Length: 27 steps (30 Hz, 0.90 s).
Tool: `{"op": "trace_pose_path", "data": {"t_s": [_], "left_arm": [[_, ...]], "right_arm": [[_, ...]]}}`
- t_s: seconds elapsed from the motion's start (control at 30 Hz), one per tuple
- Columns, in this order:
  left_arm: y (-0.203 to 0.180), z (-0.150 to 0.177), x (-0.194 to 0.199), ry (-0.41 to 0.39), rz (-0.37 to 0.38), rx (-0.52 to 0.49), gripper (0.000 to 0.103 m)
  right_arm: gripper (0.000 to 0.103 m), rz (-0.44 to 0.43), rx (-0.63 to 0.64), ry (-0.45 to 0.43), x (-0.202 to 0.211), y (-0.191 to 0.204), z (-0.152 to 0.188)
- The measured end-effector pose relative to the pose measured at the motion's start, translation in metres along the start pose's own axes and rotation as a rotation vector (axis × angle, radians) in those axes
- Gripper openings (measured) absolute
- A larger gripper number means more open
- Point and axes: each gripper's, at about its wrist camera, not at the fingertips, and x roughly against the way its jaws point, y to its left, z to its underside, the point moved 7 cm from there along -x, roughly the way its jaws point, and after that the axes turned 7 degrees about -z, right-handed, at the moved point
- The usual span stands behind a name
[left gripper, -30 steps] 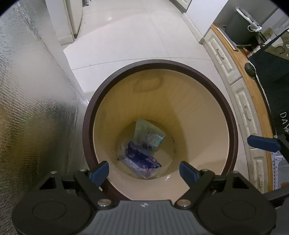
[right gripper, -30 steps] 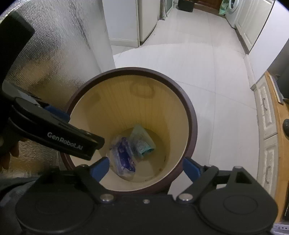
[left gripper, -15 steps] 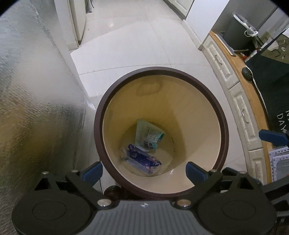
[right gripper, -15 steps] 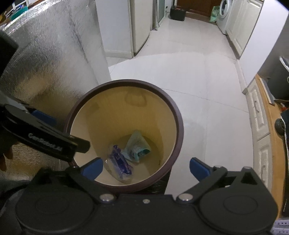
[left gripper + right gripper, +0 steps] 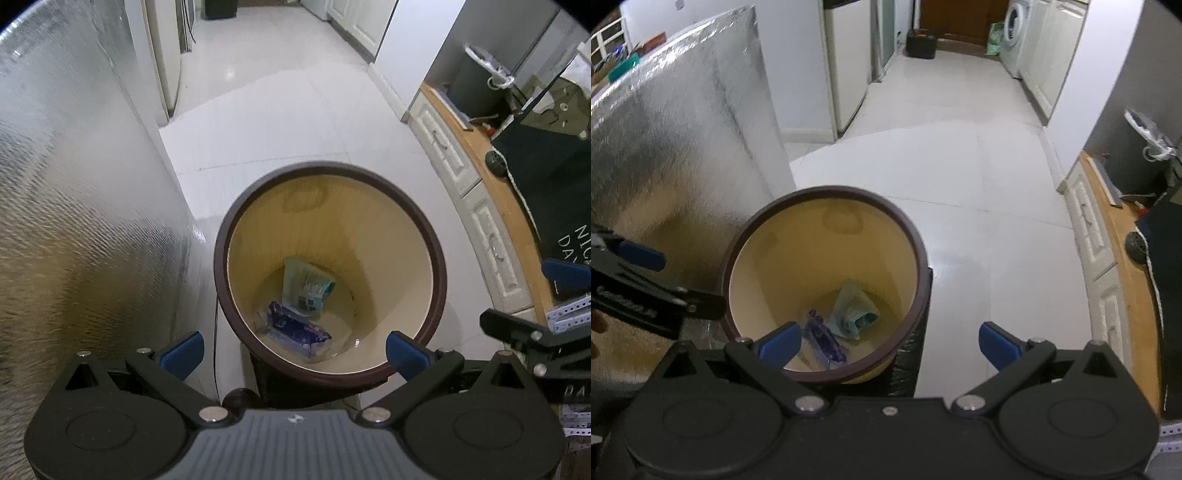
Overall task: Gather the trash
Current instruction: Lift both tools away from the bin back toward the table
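While your left hand-held gripper [image 5: 293, 350] and right hand-held gripper [image 5: 888, 343] have just spread fully apart, released and empty, both hang above the round cream bin with brown rim [image 5: 439, 273]. Its floor holds the blue-purple plastic wrapper [image 5: 295, 328] and teal packet [image 5: 306, 284].

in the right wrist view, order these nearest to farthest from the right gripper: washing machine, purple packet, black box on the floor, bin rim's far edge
From the right gripper:
1. purple packet, in the bin's bottom, just ahead of the left fingertip
2. bin rim's far edge, across the opening
3. black box and washing machine, both at the hallway's far end, box left, machine right; too close to call
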Motion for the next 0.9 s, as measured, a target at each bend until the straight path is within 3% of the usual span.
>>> {"op": "trace_pose_path", "data": {"t_s": [0.4,0.9], "left_arm": [[0.015,-0.007,0.073,-0.163,-0.017,0.008,0.103],[0.052,-0.009,0.206,-0.495,-0.056,0.035,0.103]], "right_arm": [[0.103,0.005,-0.064,-0.138,0.058,-0.01,-0.009],[0.103,-0.065,-0.067,-0.423,0.14,0.033,-0.054]]}}
